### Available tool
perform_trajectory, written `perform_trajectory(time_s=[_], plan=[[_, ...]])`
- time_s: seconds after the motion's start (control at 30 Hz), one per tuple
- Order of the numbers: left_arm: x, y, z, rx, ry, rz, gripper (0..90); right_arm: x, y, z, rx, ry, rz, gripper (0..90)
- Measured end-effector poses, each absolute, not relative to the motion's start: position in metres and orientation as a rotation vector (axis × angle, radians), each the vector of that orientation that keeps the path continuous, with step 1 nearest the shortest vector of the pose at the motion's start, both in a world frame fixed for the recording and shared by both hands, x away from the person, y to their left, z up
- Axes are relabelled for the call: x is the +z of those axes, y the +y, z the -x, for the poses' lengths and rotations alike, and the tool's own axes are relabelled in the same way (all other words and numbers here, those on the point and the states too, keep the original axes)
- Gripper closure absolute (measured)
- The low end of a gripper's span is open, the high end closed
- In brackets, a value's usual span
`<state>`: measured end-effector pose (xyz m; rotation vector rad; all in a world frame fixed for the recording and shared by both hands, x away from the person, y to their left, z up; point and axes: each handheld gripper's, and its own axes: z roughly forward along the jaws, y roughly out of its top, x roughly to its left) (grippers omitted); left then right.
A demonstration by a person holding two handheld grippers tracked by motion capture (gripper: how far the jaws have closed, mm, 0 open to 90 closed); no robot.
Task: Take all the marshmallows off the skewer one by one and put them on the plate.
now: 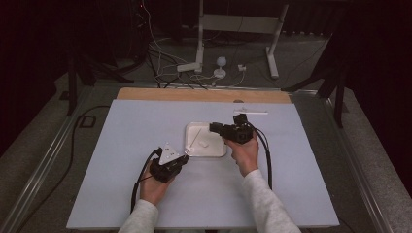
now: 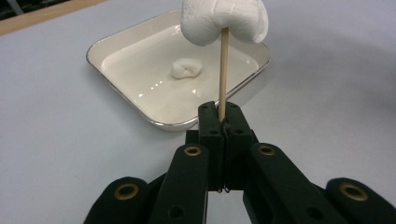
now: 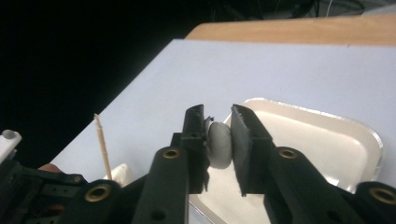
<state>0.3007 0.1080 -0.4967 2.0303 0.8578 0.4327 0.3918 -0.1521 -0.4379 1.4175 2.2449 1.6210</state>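
Left tongs (image 2: 223,122) clenched on skewer (image 2: 222,70), right tongs (image 3: 218,122) pinching half-hidden marshmallow (image 3: 219,144).

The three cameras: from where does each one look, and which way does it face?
High view: above the near table edge, looking forward and down; both forearms and hands, left gripper, right gripper.
Left gripper view: rides that gripper, facing the tray; jaws shut on the skewer carrying a marshmallow.
Right gripper view: faces the tray's far side; a marshmallow piece sits between its jaws.
Shared: tray and skewer.
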Motion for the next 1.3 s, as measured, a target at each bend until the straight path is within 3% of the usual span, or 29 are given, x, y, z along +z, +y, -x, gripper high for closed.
perform_trajectory(time_s=[0.23,0.63,1.07,1.3], plan=[[-0.502,0.105,-0.306,0.402,0.891,-2.053,90.0,-0.444,-0.147,-0.396,1.611,2.244,-1.471,54.0],[-0.507,0.108,-0.312,0.344,0.945,-2.02,90.0,-0.453,-0.146,-0.391,1.632,2.27,-1.507,41.3],[-0.5,0.107,-0.311,0.324,0.958,-1.967,90.0,-0.458,-0.116,-0.366,1.706,2.397,-1.386,40.5],[-0.498,0.106,-0.31,0.321,0.958,-1.941,90.0,-0.468,-0.102,-0.361,1.709,2.442,-1.371,47.0]])
